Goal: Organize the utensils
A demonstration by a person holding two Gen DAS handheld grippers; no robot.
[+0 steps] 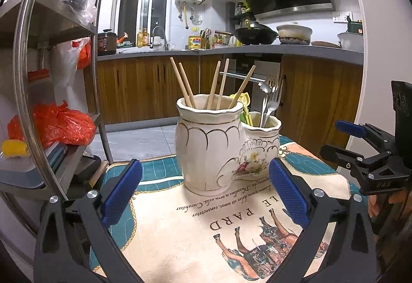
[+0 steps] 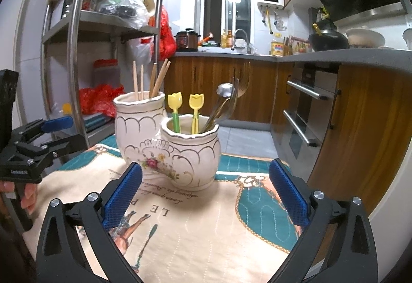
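A white ceramic double utensil holder [image 1: 211, 146] [image 2: 164, 149] stands on a printed table mat [image 1: 193, 226] [image 2: 195, 218]. Its taller pot holds several wooden chopsticks [image 1: 213, 84] [image 2: 152, 79]. Its shorter pot [image 1: 260, 144] [image 2: 191, 151] holds metal forks [image 1: 273, 95] [image 2: 226, 105] and two yellow tulip-topped picks [image 2: 185, 108]. My left gripper [image 1: 206, 190] is open and empty, just in front of the holder. My right gripper [image 2: 206, 193] is open and empty, in front of the shorter pot. Each gripper shows at the side of the other's view [image 1: 355, 144] [image 2: 49, 133].
A steel shelf rack [image 1: 64, 51] [image 2: 85, 33] with red bags stands to the left. Wooden kitchen cabinets, an oven [image 2: 303, 113] and a grey countertop [image 1: 231, 51] with a wok and pots lie behind. The mat's far edge drops to a tiled floor.
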